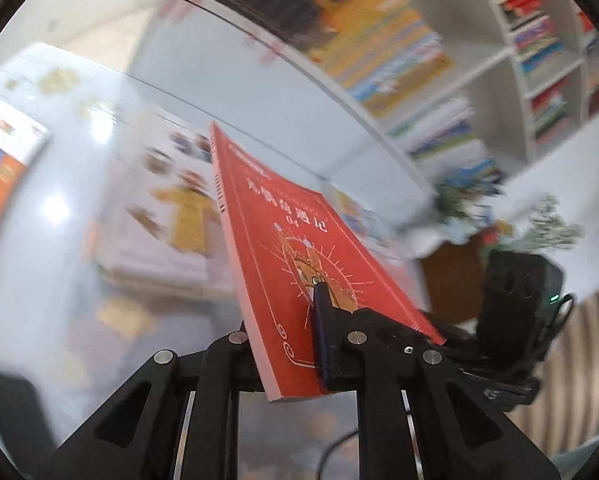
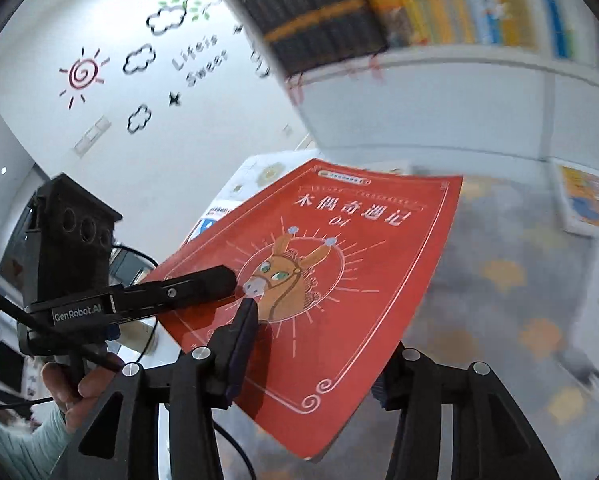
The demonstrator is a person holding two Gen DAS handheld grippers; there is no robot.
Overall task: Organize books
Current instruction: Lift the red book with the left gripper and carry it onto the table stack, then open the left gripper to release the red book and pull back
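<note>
A red book with a donkey on its cover is held in the air, tilted. My left gripper is shut on its lower part, one finger pressed on the cover. The same book fills the right wrist view. My right gripper has its left finger on the cover; its right finger is behind the book, so the jaws stand wide with the book between them. The left gripper's finger also presses the cover from the left.
White bookshelves full of colourful books stand behind. More books lie on a white surface below. A shelf edge runs above the red book. A plant stands at the right. All is motion-blurred.
</note>
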